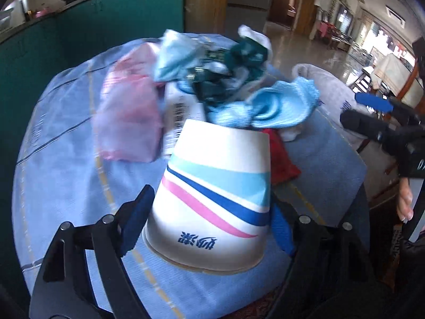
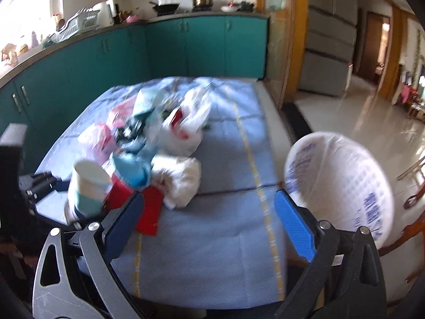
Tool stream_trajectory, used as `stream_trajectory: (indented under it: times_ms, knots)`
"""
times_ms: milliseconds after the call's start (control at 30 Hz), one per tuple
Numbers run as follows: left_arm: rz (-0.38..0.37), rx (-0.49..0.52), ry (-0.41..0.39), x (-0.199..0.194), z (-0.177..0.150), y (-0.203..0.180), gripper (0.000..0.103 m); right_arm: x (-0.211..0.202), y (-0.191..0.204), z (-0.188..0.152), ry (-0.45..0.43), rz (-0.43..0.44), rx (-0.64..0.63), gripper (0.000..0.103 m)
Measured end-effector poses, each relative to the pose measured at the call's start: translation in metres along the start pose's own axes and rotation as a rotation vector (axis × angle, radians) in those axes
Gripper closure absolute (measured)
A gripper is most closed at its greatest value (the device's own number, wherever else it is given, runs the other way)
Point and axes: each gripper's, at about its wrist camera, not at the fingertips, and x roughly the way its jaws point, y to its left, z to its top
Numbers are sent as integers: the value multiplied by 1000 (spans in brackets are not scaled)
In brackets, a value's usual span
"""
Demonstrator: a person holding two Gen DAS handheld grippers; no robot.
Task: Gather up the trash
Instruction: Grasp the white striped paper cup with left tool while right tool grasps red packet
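Left wrist view: the left gripper (image 1: 209, 223) tilted downward, pads flanking the paper cup (image 1: 215, 186) — contact unclear. Right gripper (image 2: 209, 223) gaped empty; the trash pile (image 2: 148, 143) at 11 o'clock blurred.

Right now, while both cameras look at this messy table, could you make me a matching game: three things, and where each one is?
Things:
1. paper cup
2. red packet
3. bag-lined white basket

Places:
A. off the right edge of the blue cloth, in the right wrist view
B. between the pads of the left hand-held gripper
C. lying flat on the blue cloth

Pairs: 1-B, 2-C, 3-A
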Motion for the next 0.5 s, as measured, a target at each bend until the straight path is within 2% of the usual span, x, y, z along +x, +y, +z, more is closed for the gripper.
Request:
stream_trajectory:
  times_ms: [200, 300, 400, 500]
  knots:
    - [92, -115, -35, -29, -14, 48, 22, 33, 44, -3, 84, 123, -77, 7]
    - [98, -160, -37, -33, -20, 60, 22, 51, 65, -2, 120, 172, -95, 7]
    - [83, -180, -35, -38, -28, 67, 21, 65, 81, 1, 137, 189, -106, 7]
    - [79, -181, -37, -36, -36, 60, 21, 77, 92, 5, 139, 166, -115, 7]
